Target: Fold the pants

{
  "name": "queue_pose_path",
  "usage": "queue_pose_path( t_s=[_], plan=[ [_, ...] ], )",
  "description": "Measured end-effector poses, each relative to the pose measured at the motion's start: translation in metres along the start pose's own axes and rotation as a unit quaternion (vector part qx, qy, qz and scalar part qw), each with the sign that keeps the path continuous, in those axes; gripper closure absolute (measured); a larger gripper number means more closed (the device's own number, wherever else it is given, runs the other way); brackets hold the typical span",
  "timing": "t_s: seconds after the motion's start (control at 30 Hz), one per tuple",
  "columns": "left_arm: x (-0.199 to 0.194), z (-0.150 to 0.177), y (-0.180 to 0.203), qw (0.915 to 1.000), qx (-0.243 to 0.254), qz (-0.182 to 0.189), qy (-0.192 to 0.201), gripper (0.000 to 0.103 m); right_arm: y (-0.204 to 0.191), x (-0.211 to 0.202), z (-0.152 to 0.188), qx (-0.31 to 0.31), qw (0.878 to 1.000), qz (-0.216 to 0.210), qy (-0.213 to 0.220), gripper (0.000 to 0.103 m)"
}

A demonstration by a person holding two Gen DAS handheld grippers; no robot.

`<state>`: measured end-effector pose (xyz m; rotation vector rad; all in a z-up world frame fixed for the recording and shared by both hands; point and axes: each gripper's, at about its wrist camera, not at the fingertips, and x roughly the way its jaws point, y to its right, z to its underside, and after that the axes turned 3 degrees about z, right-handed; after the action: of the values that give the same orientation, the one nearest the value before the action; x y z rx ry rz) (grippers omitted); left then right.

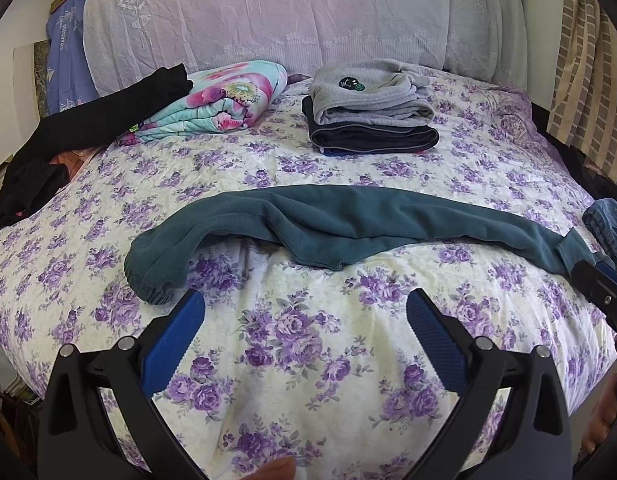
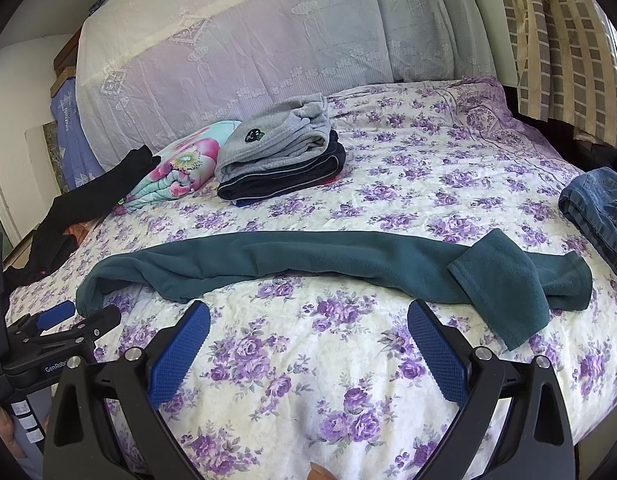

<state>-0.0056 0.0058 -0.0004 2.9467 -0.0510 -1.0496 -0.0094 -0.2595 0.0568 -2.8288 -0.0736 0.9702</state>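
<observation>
left tongs (image 1: pixel 306 308) apart | right tongs (image 2: pixel 308 316) apart | teal pants (image 1: pixel 348 220) stretched across bed (image 1: pixel 308 360)

"GenRobo" reads, cut off, on the left tongs (image 2: pixel 80 314).

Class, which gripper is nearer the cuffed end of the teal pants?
Left. The left gripper hovers open beside the pants' cuff; the right gripper hovers open nearer their other end.

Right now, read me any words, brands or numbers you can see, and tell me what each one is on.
"GenRobo", cut off at the fingers in front: white lettering on the left gripper body.
Small white print on its handle below: too blurred to read.
Emblem on the grey folded pants: a picture, no readable text.
Teal pants: no text.
</observation>
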Motion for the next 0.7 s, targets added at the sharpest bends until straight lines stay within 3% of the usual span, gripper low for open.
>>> queue_pose_path(
  t_s=[0.37, 0.5, 0.7],
  plan=[
    [0.011, 0.009, -0.01, 0.9999, 0.008, -0.011, -0.003, 0.004, 0.015, 0.0, -0.001, 0.004, 1.0, 0.021, 0.004, 0.003],
    [0.014, 0.006, -0.053, 0.9989, -0.028, -0.037, -0.004, 0.004, 0.033, -0.002, -0.005, 0.011, 0.999, 0.037, 0.008, 0.004],
    [0.01, 0.003, -0.118, 0.994, -0.104, -0.032, -0.01, 0.004, 0.065, 0.0, -0.011, 0.046, 0.998, 0.04, 0.005, 0.004]
  ],
)
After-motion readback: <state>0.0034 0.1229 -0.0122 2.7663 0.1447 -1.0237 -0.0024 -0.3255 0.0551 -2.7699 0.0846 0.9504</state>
